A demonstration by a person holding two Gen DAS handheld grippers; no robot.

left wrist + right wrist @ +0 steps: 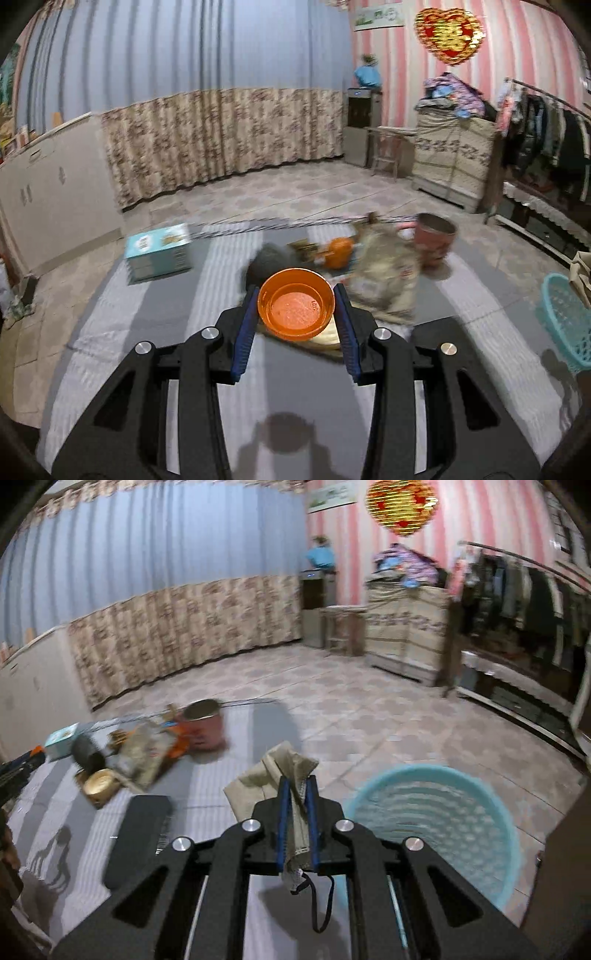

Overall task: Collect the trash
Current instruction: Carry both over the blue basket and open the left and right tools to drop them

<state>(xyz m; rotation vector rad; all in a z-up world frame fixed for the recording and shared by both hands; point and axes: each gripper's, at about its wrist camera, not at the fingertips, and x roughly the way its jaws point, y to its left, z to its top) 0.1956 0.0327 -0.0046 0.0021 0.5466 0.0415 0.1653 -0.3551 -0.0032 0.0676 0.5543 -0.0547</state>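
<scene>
The left claw [295, 314] is clamped on a round orange plastic lid [295, 308], held above the grey-and-white striped mat [155, 314]. The right claw [297, 812] pinches a crumpled beige paper bag [273, 775] just beside the pale blue plastic mesh basket [436, 812]. More litter and a red cylindrical tin [434, 240] lie farther back on the mat.

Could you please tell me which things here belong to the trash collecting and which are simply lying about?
Job:
- left gripper, shut on orange cup
- right gripper, shut on beige wrapper
- teal basket
- litter pile

Lying about:
- clothes rack
- curtain
- heart decoration
</scene>
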